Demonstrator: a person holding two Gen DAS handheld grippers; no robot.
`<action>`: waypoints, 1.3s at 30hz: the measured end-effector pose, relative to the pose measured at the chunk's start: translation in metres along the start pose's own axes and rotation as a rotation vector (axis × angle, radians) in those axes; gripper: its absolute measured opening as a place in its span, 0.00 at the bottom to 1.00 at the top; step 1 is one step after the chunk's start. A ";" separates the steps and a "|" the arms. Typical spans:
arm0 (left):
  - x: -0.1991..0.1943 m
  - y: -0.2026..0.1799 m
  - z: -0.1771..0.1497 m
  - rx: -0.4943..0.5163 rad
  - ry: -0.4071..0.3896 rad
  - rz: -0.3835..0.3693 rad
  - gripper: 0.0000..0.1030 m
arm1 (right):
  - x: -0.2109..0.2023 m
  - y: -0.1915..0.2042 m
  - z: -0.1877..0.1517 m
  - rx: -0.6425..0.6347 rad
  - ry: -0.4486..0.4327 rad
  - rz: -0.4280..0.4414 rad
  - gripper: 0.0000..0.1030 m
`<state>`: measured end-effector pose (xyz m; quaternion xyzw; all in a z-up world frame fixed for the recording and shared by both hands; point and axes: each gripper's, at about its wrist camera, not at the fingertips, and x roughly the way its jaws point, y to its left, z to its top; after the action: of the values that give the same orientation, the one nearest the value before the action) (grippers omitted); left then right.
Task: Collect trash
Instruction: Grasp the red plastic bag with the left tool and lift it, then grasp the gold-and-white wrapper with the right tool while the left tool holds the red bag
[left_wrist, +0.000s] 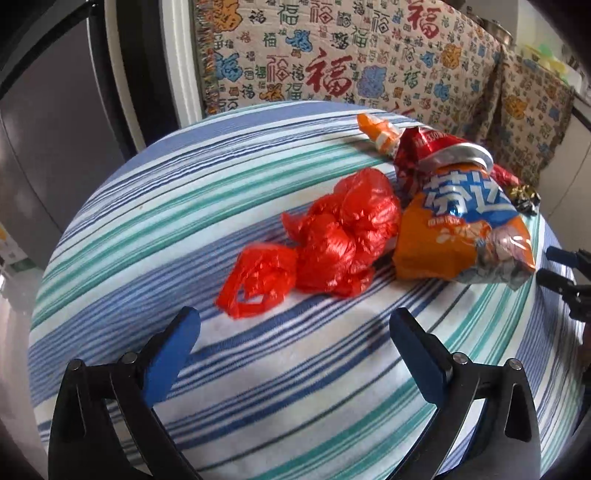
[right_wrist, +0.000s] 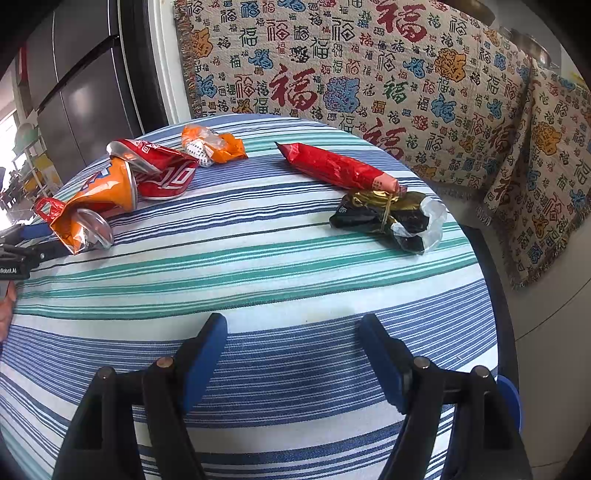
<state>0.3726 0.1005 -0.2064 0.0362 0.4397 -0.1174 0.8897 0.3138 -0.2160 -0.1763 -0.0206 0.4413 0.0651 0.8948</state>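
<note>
Both grippers, left (left_wrist: 294, 324) & right (right_wrist: 291, 329), fingers apart w/ nothing held, over striped table (right_wrist: 258, 258) w/ red bag (left_wrist: 325, 243).

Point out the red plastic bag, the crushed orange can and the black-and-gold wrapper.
red plastic bag (left_wrist: 332, 236), left wrist view, crumpled middle.
crushed orange can (right_wrist: 107, 192), right wrist view, dented side.
black-and-gold wrapper (right_wrist: 380, 214), right wrist view, knotted middle.

Desk (right_wrist: 258, 266), round, under a blue/green/white striped cloth (left_wrist: 258, 369). Lying on it: red plastic bag (left_wrist: 332, 236), crushed orange can (right_wrist: 99, 206) touching crushed red can (right_wrist: 162, 170), orange wrapper (right_wrist: 214, 146), red wrapper (right_wrist: 340, 170) touching black-gold wrapper (right_wrist: 384, 218).
</note>
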 end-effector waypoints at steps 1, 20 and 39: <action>0.003 -0.001 0.005 0.015 -0.003 -0.012 0.99 | 0.000 0.000 0.000 -0.001 0.001 0.001 0.75; -0.004 -0.009 0.006 0.044 -0.011 0.010 0.45 | -0.002 -0.024 0.000 0.005 0.011 0.016 0.74; -0.019 -0.019 -0.029 0.003 0.016 0.052 0.80 | 0.041 -0.089 0.061 -0.052 -0.002 0.132 0.73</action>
<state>0.3345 0.0908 -0.2084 0.0501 0.4457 -0.0948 0.8887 0.3982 -0.2947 -0.1737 -0.0147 0.4387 0.1356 0.8882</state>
